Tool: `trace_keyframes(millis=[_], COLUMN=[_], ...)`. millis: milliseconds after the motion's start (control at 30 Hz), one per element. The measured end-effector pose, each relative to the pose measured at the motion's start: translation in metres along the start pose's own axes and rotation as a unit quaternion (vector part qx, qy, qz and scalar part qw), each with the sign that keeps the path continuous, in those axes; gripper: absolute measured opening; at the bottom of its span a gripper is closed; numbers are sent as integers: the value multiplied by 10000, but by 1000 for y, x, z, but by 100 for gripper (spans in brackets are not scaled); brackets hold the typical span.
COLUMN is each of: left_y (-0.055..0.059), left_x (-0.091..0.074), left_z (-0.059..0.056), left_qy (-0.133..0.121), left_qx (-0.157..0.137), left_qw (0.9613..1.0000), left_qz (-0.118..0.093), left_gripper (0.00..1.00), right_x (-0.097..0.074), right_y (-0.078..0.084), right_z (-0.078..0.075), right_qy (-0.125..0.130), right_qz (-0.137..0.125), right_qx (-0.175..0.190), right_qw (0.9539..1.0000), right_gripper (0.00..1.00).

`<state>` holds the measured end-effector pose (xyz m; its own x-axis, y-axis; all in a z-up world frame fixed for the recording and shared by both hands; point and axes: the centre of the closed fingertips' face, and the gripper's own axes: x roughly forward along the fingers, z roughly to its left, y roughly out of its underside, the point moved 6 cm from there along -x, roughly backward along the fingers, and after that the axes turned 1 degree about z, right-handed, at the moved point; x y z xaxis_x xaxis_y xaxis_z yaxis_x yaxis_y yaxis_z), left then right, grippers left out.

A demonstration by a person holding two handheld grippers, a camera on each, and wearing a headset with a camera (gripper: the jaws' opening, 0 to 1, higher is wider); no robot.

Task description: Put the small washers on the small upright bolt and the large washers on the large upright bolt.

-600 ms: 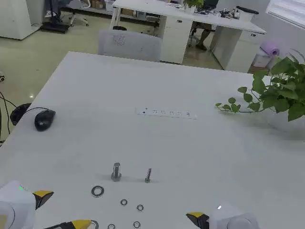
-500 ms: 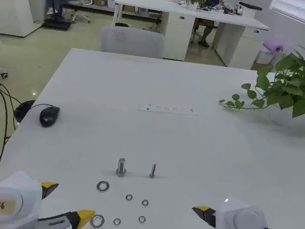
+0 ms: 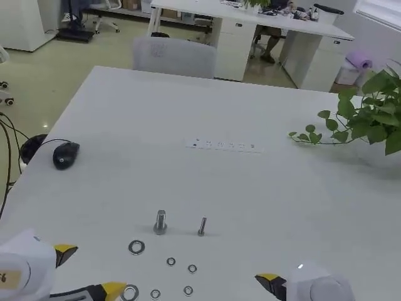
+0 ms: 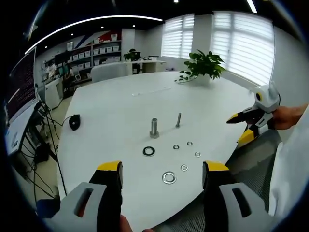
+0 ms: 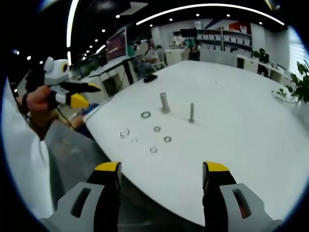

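White table (image 3: 263, 188): large bolt (image 3: 160, 222), small bolt (image 3: 202, 226) upright, washers (image 3: 171, 261) loose nearby; left gripper (image 4: 162, 166), right gripper (image 5: 161, 166) jaws wide, empty

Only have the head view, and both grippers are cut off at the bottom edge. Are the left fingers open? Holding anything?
Observer: The left gripper is open, with a wide gap between its fingers and nothing in it.
Operator: And the right?
Observer: The right gripper is open and empty too. The small washers lie ahead of it, untouched.
Operator: There's a washer by the yellow tip at the bottom of my frame. Is it touching?
Observer: No. That large washer lies flat on the table, ahead of the left gripper's gap and apart from both fingers.
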<state>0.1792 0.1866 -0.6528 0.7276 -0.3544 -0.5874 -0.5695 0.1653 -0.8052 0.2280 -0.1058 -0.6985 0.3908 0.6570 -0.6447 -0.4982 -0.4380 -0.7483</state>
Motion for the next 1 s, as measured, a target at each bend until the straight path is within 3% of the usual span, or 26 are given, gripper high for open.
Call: trace_keyframes(millis=[367, 733, 1000], left_y=[4, 20, 25], left_x=[-2, -9, -12], left_z=[-2, -2, 1], left_qy=[16, -59, -153], left_qx=[19, -115, -226], left_qw=[10000, 9998, 9995], left_qz=[43, 139, 135], left_gripper=[67, 67, 67], right_x=[1, 9, 16], right_y=[5, 7, 9], right_z=[3, 7, 10], right_qy=[-52, -179, -293], right_qz=[102, 231, 333], right_qx=[-38, -151, -209], right_qw=[9999, 9995, 9988], right_gripper=[70, 70, 70])
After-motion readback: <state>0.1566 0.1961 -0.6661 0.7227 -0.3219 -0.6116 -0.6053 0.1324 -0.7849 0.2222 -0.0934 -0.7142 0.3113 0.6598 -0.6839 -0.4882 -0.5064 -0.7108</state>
